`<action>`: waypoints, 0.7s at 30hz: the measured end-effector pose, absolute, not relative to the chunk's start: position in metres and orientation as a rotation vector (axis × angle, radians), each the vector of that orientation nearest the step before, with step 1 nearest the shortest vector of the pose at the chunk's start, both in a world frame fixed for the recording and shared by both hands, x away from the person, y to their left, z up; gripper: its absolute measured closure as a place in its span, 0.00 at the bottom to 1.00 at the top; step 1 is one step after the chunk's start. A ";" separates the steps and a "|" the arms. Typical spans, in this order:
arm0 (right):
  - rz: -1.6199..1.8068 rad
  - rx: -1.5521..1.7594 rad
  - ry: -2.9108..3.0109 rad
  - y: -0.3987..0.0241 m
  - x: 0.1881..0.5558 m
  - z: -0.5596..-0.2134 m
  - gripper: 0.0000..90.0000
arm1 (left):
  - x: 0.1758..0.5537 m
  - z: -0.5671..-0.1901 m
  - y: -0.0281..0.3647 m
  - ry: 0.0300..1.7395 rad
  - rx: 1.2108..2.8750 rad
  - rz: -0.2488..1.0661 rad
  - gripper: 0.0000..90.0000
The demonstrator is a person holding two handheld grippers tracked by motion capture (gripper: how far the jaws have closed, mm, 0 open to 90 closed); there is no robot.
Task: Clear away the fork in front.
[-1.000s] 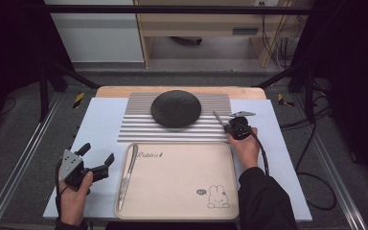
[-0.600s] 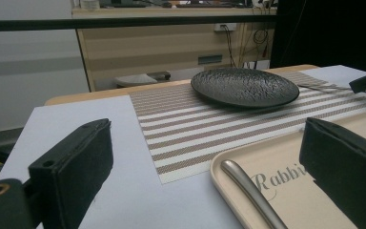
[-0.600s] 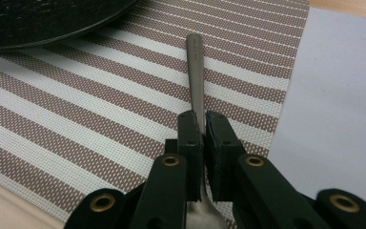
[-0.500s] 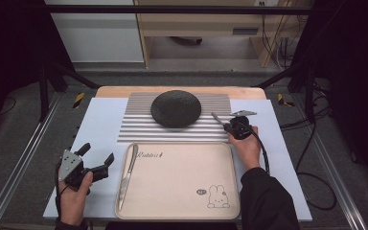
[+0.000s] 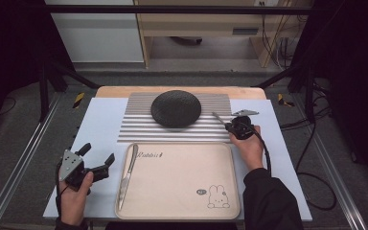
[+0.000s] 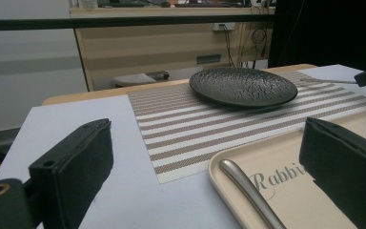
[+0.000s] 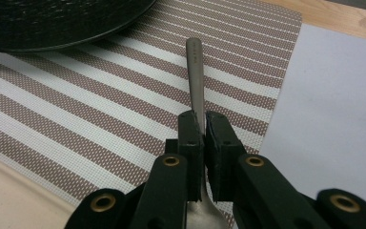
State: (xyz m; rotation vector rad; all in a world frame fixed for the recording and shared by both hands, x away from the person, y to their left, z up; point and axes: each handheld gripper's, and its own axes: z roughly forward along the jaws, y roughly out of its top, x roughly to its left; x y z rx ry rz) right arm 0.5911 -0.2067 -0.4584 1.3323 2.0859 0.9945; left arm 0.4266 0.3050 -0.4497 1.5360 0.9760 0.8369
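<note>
Table w/ white sheet (image 5: pixel 100 120) and striped placemat (image 5: pixel 139 129). Right gripper (image 7: pixel 204 125), jaws pinched on a metal utensil (image 7: pixel 195 71) (spoon or fork, head hidden), handle pointing ahead of jaws toward the black plate (image 5: pixel 176 108). Beige tray (image 5: pixel 182 191) behind right gripper; knife (image 5: pixel 127 175) on it, just right of the wide-open, empty left gripper (image 5: pixel 92 162). Likely step: set utensil beside plate; keep it level, parallel to stripes, lower before letting go.
</note>
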 end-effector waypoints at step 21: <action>1.022 1.131 2.202 -0.196 0.549 -0.434 0.95 | 0.432 -0.432 0.259 0.779 1.757 0.942 0.06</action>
